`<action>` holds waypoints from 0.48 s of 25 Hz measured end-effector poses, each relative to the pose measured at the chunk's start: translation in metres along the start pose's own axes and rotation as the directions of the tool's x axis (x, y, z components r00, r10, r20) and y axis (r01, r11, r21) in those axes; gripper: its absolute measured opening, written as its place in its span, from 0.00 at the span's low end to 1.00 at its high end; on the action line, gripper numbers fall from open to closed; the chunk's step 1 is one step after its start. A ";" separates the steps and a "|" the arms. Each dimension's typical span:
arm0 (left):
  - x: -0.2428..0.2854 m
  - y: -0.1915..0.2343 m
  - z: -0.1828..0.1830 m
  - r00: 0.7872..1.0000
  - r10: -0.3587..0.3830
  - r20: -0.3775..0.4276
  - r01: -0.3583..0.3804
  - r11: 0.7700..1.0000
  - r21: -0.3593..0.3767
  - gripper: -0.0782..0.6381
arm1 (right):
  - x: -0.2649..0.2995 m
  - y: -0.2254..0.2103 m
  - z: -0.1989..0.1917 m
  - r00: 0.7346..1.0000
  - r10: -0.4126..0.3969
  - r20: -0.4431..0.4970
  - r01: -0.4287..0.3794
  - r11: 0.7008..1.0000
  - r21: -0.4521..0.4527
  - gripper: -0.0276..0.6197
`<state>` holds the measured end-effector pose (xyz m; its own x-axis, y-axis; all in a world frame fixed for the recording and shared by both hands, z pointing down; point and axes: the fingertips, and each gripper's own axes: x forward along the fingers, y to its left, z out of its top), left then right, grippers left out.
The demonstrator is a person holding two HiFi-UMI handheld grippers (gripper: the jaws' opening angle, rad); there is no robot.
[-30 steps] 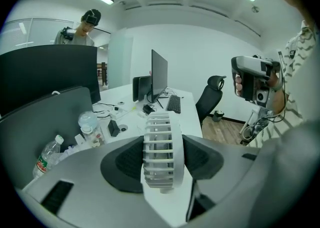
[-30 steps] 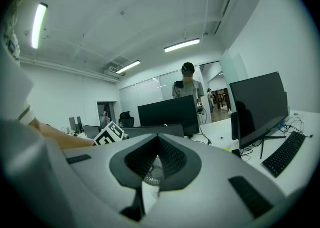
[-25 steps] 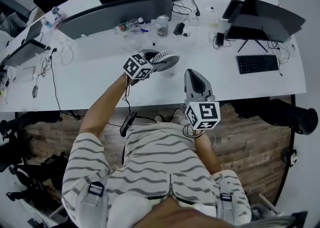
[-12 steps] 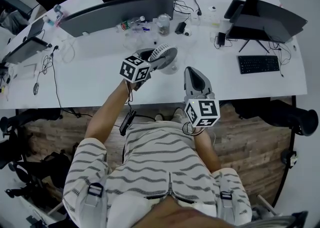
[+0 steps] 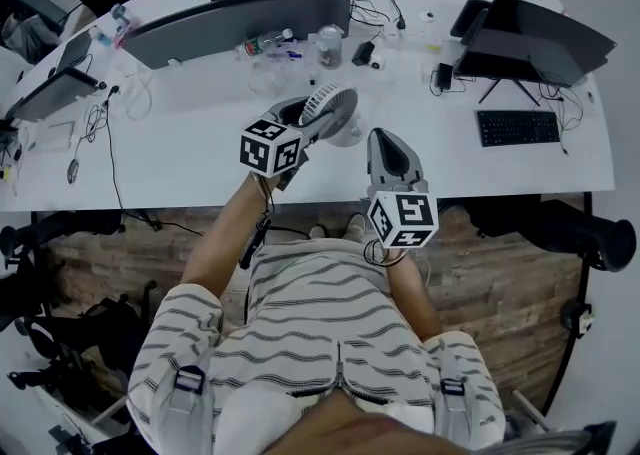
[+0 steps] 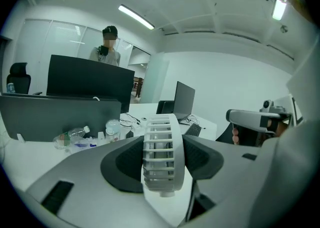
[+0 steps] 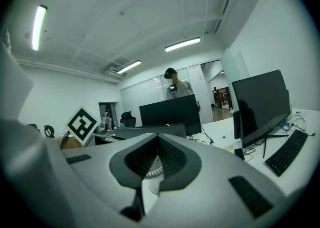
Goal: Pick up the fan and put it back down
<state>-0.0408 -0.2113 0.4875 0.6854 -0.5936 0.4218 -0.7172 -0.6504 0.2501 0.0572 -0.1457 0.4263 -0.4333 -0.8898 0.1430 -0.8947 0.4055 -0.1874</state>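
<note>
1. The white round fan with a slatted grille (image 5: 330, 105) is held in the left gripper (image 5: 305, 123). It is tilted and appears raised over the white curved worktop (image 5: 180, 163), in front of the seated person in the striped shirt (image 5: 320, 333).
2. In the left gripper view the fan stands edge-on between the two dark padded fingers (image 6: 122, 164). They press on its two flat faces, one from each side.
3. Under the fan, in the head view, a pale round shape lies on the worktop. I cannot tell if it belongs to the fan.
4. The right gripper (image 5: 384, 140) is just beside the fan, on its right, and it points forward over the near edge of the worktop. Its fingers (image 7: 175, 159) are closed against each other at the tips and hold nothing. Part of the fan grille shows through the small gap below the tips.
5. Each gripper has a cube with black and white square markers at its back end, towards the person.
6. Farther back on the worktop there is a long dark curved monitor (image 5: 240, 23). A clear plastic bottle (image 5: 265, 44), a glass jar (image 5: 326, 48) and some black cables lie near it.
7. At the right, well apart from the fan, there is a black keyboard (image 5: 513, 127) and behind it a second dark monitor (image 5: 530, 38).
8. Another person (image 6: 106, 46) stands behind the monitors on the far side.
</note>
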 end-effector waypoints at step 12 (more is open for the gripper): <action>-0.032 -0.023 0.028 0.984 0.114 0.134 -0.109 0.993 -0.043 0.42 | -0.003 0.002 0.007 1.000 -0.005 0.012 0.005 1.000 -0.005 0.06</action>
<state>-0.0426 -0.1904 0.4440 0.6100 -0.7219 0.3268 -0.7924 -0.5607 0.2403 0.0575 -0.1437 0.4192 -0.4277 -0.8941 0.1325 -0.8972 0.4022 -0.1821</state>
